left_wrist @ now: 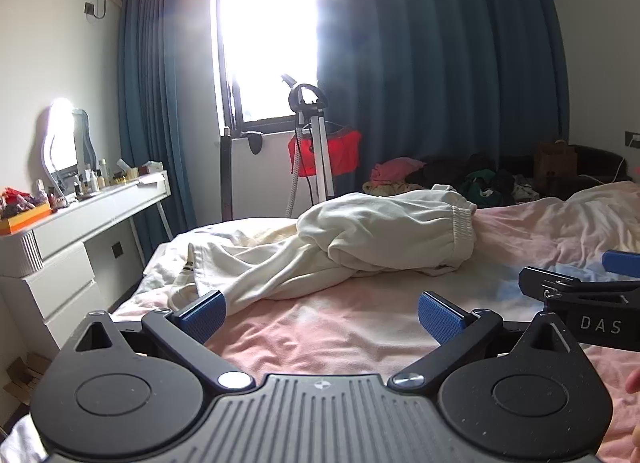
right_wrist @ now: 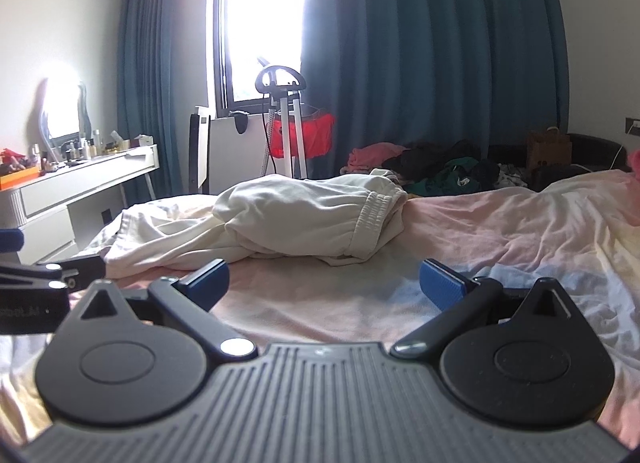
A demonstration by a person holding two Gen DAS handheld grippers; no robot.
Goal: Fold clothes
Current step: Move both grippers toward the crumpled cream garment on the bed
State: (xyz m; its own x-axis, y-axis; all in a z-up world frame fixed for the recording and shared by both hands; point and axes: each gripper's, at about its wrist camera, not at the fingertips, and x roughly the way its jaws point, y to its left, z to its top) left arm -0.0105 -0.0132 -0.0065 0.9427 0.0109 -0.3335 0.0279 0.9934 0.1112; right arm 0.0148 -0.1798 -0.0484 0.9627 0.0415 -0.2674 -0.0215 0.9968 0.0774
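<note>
Both hand-held grippers hovered low over the bed, side by side and apart. We saw the left gripper (left_wrist: 322,313) with its blue ribbed pads (left_wrist: 202,317) spread wide and nothing between them; the right gripper (right_wrist: 324,283) stood just as wide, its blue pads (right_wrist: 440,283) empty too. Each showed at the edge of the other's view, so we had little room between the two tools.

Beneath the jaws lay the pink-and-white rumpled bedsheet (right_wrist: 500,231), bare in front of the right gripper and open all the way to the right. Just beyond the left gripper's left pad, the near hem of the cream-white cotton trousers (left_wrist: 360,239) came almost to the fingertip; we could not tell whether it touched. The trousers lay crumpled across the middle of the bed, legs trailing toward the left edge, the gathered elastic waistband (right_wrist: 370,219) humped up to the right.

Left of the bed, the white drawer desk (left_wrist: 80,223) stood near the mattress edge, leaving a narrow gap. Farther back, a heap of dark, green and pink clothes (right_wrist: 440,171) crowded the far edge, with a white garment steamer stand (left_wrist: 320,151) and dark blue curtains (left_wrist: 440,63) behind.
</note>
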